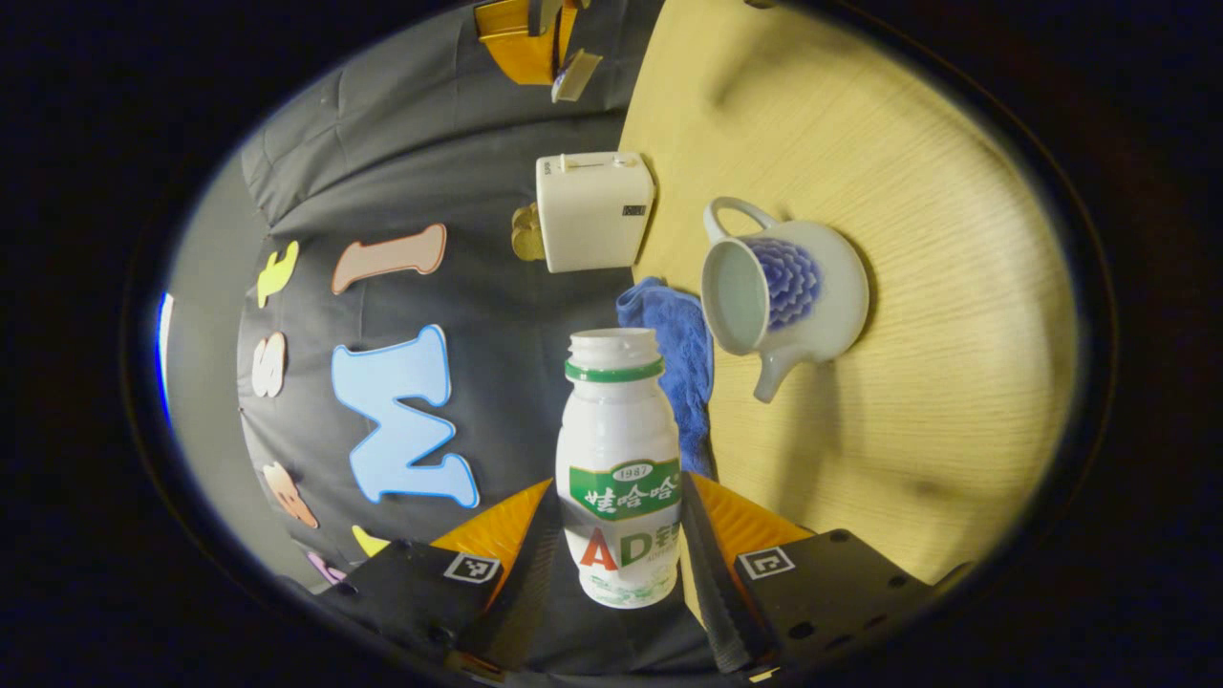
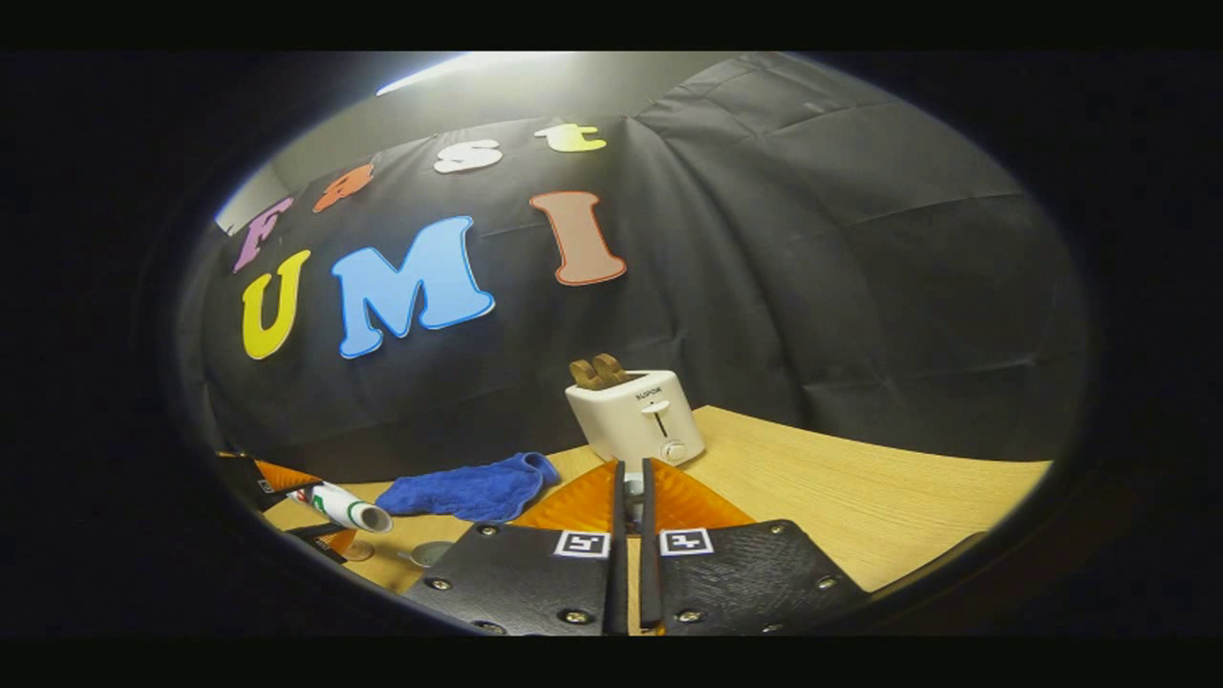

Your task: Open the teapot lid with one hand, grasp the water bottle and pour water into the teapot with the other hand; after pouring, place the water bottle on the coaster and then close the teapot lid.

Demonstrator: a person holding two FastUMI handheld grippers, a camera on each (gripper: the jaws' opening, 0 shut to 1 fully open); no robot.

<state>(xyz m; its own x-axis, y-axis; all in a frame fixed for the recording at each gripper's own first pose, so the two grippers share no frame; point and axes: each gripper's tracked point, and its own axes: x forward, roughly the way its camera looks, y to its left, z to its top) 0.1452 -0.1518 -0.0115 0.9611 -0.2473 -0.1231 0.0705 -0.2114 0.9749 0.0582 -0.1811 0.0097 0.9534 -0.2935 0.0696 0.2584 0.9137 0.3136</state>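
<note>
Left gripper view showing left gripper [image 1: 621,564] clamping white plastic water bottle [image 1: 619,459], lidless white-and-blue ceramic teapot [image 1: 783,291] lying beyond, right gripper view showing right gripper [image 2: 631,497] pinching a small item, cream toaster [image 2: 638,416].

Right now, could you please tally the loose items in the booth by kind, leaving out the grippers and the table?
Water bottle: 1, uncapped, held between the left gripper's fingers
Teapot: 1, lid off
Toaster: 1, with toast in its slots
Blue cloth: 1
Total: 4
</note>
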